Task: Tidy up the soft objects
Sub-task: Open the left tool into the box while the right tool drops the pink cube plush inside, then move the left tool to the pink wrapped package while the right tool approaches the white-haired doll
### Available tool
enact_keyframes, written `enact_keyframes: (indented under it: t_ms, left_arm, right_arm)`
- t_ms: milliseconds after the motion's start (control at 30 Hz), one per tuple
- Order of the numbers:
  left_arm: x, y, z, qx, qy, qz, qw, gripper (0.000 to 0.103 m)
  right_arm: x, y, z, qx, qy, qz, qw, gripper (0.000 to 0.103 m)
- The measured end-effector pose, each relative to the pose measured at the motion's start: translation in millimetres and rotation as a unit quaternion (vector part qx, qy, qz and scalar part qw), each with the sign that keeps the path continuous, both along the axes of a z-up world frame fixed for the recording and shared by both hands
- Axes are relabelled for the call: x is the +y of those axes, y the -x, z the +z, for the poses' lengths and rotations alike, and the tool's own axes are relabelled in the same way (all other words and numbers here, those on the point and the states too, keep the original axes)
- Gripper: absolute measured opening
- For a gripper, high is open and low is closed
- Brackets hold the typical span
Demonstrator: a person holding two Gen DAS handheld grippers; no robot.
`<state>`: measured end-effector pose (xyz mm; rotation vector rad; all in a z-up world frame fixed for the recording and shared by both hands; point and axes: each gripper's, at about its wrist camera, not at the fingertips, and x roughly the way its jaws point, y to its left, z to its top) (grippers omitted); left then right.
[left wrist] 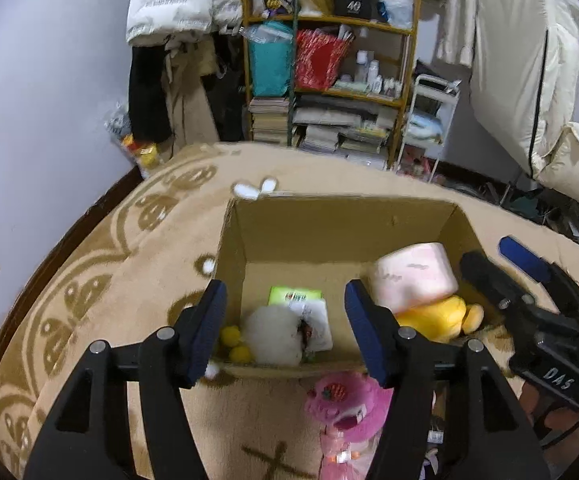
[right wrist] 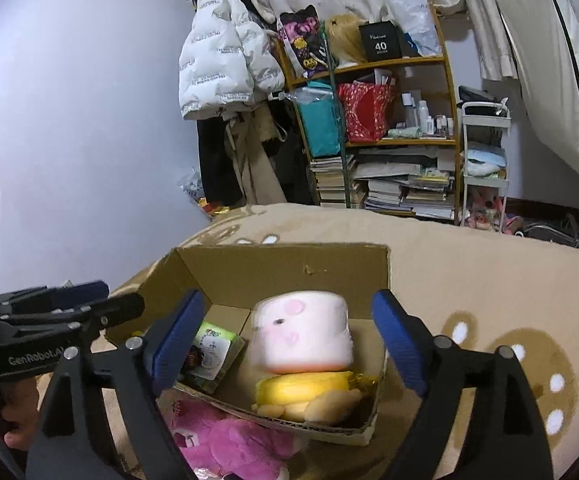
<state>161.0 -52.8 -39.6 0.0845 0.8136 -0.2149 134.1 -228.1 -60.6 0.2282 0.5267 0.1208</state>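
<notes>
Only the left view shows white fluffy plush [left wrist: 273, 334].

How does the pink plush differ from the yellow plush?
The pink plush lies on the rug outside the box; the yellow plush sits inside it. The pink one has nothing on top; the yellow one lies under a pale pink cushion. Both are soft toys, and neither is gripped.

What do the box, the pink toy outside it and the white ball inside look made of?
Box: brown corrugated cardboard, matte, with a raw, worn edge. Pink toy: plush fabric, fuzzy nap. White ball: probably long-pile fluffy fabric or faux fur, outline soft.
</notes>
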Motion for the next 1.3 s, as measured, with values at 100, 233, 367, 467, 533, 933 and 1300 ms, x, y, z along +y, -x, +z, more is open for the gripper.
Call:
enact_keyframes:
  t_ms: [100,233,367,467,533,933,1300]
  left_arm:
    - [0.8,6.5,6.2,0.014,-0.009,0.001,0.9999,0.060]
    - [5.4,23.0,18.8,0.002,-0.029,0.007,0.9996,0.069]
    - [18.0,37.4,24.2,0.020,-0.004,0.014,0.9997,0.074]
    - [23.2,47.6,23.6,0.027,-0.003,0.014,0.9995,0.078]
    - [25.6,55.7,23.9,0.030,-0.006,0.016,0.9994,0.081]
    - [27.9,89.1,20.6,0.068,-0.020,0.019,0.9973,0.095]
    - [39.7,78.4,-7.5,0.138,-0.013,0.038,0.9896,0.095]
  right_arm:
    - [-1.2,7.9,7.7,-0.005,0.008,-0.016,1.000,0.103]
    - [-1.9,18.1,16.5,-0.004,0.006,-0.021,1.000,0.103]
    - [-1.7,34.1,26.5,0.002,-0.001,-0.029,1.000,0.103]
    - [0.0,51.9,29.9,-0.009,0.009,-0.052,0.999,0.103]
    - [-0.3,58.6,31.2,-0.004,0.011,-0.057,0.998,0.103]
    - [-1.4,89.1,28.3,0.067,-0.015,-0.061,0.996,0.103]
    - [15.6,91.9,-6.1,0.176,-0.008,-0.026,0.984,0.103]
